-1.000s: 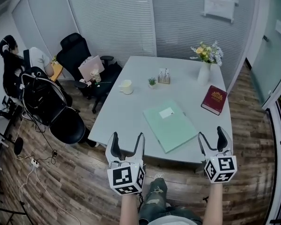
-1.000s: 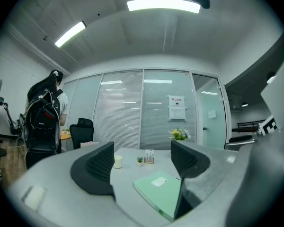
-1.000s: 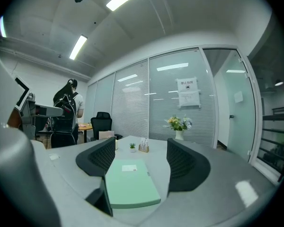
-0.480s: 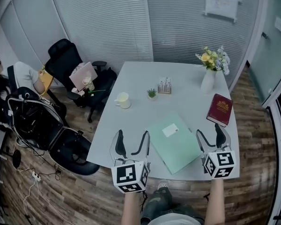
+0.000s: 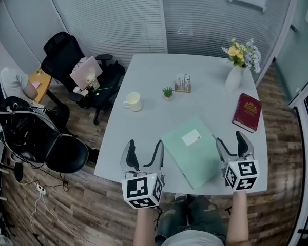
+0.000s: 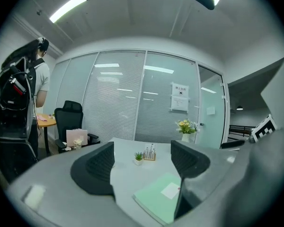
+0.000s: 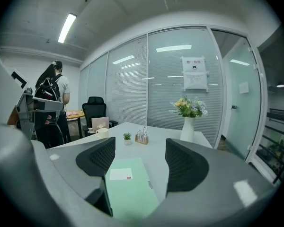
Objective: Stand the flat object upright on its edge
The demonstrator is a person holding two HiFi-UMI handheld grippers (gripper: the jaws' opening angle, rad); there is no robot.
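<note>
Hovering at the near edge of the bench (image 5: 143, 119), left tongs (image 5: 143, 148) and right tongs (image 5: 230, 142) both gape wide, empty. Green folder (image 5: 192, 150) lies flat between them, near that edge. Best bet: pinch its near right corner, tip up, brace the face with the left.

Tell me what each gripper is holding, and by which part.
Nothing is held. The left gripper and right gripper both have jaws apart and empty; the green folder lies flat on the table.
</note>
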